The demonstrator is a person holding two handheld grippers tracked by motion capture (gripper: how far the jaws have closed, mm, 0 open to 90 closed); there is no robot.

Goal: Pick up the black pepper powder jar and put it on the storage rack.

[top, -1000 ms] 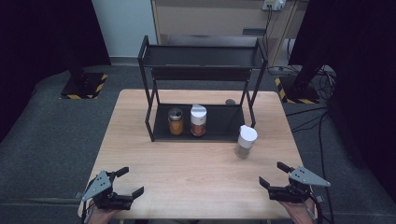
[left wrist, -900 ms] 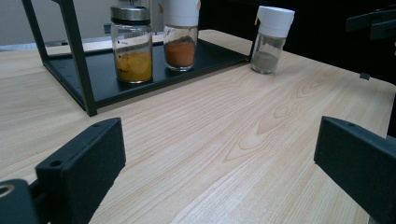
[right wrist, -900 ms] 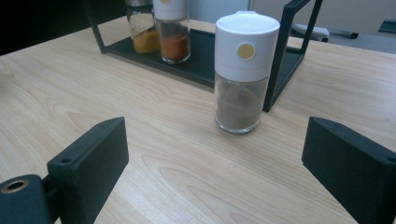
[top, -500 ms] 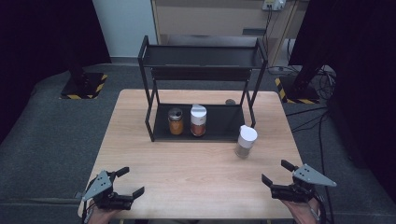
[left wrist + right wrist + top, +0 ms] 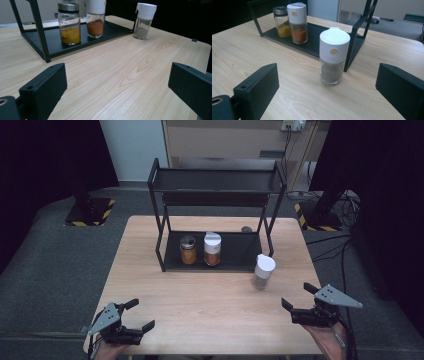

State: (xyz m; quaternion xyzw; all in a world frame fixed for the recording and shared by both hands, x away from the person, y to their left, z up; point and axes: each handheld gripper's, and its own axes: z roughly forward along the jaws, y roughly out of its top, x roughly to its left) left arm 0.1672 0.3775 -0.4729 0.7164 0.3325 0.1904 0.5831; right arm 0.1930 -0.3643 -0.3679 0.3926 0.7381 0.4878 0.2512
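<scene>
A clear glass spice jar with a white flip-top cap [image 5: 334, 56], part-filled with grey-brown powder, is standing upright on the pale wooden counter [image 5: 210, 305], ahead of the right gripper [image 5: 300, 301] and framed between its wide-spread fingers [image 5: 259, 85]. Nothing is touching it. It is sitting just beside the front right leg of the black two-tier metal rack [image 5: 215, 180], apart from it.

By the look of it, the jar is light, rigid and breakable, and its smooth glass may be slippery; the safest hold is probably across the glass body just below the cap, where the walls are straight.

On the rack's lower tray, farther beyond the fingers, a steel-lidded glass jar of yellow spice [image 5: 69, 25] and a white-capped glass jar of orange-red spice [image 5: 95, 18] are standing side by side.

The right gripper is hovering low over the counter's near right edge, held level by a hand entering from below. The left gripper [image 5: 135, 316] is resting near the near left corner, its fingers [image 5: 45, 87] likewise spread wide and holding nothing, angled toward the rack.
</scene>
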